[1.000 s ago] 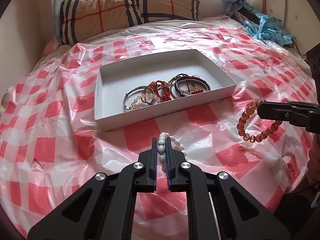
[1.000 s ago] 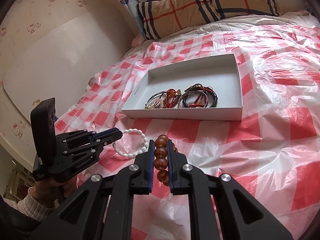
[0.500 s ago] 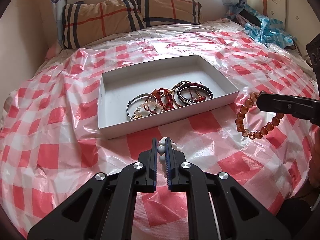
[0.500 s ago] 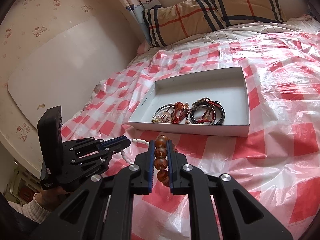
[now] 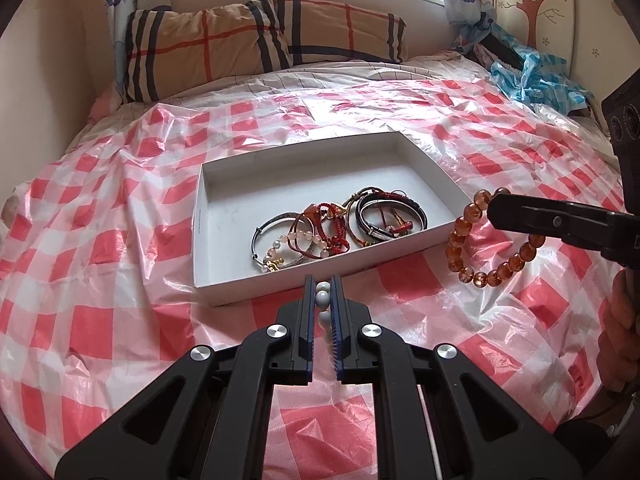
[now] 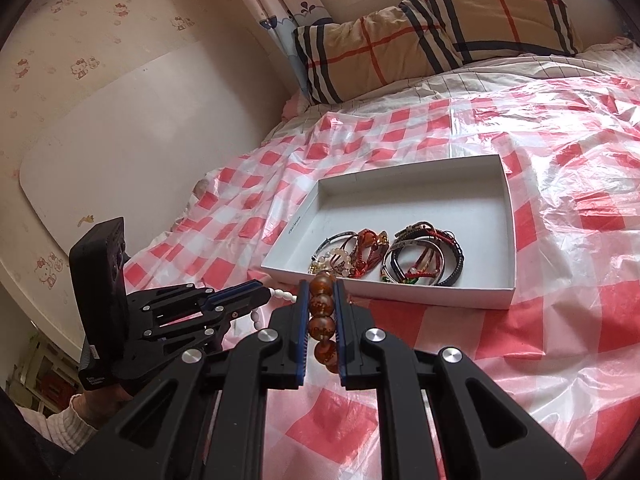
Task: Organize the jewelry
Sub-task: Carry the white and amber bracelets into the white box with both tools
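A shallow white box [image 5: 218,280] [image 6: 472,294] lies on the checked plastic sheet, with several bracelets [image 5: 340,228] [image 6: 388,258] heaped in its near half. My left gripper [image 5: 323,280] is shut on a white bead bracelet [image 5: 323,300], just before the box's near wall; from the right wrist view its beads [image 6: 280,293] trail from the fingers [image 6: 240,294]. My right gripper [image 6: 322,282] is shut on an amber bead bracelet [image 6: 322,304], whose loop [image 5: 476,248] hangs in the air off the box's right corner, under the right fingers [image 5: 532,216].
The red-and-white plastic sheet [image 5: 100,240] covers a bed. Plaid pillows [image 5: 248,40] lie at the head under a window. A blue plastic bag [image 5: 532,76] sits at the far right. A wall [image 6: 100,120] runs along the bed's left side. A hand [image 6: 92,404] holds the left tool.
Both grippers have come closer to the box and a little higher, each still carrying its bracelet. The amber loop now hangs next to the box's right corner.
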Demonstrator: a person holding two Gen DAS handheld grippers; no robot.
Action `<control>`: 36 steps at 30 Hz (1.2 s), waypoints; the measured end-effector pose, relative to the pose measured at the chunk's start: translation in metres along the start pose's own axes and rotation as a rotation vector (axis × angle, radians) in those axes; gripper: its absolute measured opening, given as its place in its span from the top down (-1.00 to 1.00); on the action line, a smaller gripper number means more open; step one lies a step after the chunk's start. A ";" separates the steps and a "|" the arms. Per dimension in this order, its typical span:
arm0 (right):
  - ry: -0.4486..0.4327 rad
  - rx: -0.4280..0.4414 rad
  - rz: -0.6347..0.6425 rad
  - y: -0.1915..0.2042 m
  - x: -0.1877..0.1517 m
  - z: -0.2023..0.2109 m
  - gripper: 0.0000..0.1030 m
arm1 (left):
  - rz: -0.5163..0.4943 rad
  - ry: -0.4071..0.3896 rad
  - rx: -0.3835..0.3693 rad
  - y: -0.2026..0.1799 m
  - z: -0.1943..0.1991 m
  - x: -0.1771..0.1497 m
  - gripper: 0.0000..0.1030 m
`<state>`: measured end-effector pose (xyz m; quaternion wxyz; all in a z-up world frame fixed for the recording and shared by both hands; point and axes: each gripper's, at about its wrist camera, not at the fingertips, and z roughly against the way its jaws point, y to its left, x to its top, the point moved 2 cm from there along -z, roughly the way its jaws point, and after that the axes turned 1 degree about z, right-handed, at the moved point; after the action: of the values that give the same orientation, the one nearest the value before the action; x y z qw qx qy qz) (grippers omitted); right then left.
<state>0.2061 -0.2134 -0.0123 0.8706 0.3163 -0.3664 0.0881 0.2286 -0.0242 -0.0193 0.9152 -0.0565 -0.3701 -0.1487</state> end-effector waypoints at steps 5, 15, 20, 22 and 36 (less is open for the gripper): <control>-0.014 0.006 0.010 0.001 0.010 -0.007 0.76 | 0.008 -0.031 0.001 0.004 0.001 0.013 0.87; -0.025 0.012 0.018 -0.004 0.027 -0.028 0.76 | 0.031 -0.082 -0.016 0.013 0.000 0.041 0.87; -0.034 0.013 0.015 -0.007 0.032 -0.037 0.76 | 0.023 -0.104 -0.022 0.011 -0.005 0.053 0.87; -0.036 0.008 0.020 -0.008 0.034 -0.041 0.76 | 0.023 -0.107 -0.028 0.009 -0.010 0.057 0.87; -0.028 0.011 0.015 -0.015 0.040 -0.068 0.76 | 0.061 -0.091 -0.071 0.007 -0.051 0.062 0.87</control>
<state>0.2797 -0.1861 -0.0278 0.8631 0.3194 -0.3803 0.0922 0.3066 -0.0426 -0.0127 0.8989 -0.1070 -0.4041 -0.1313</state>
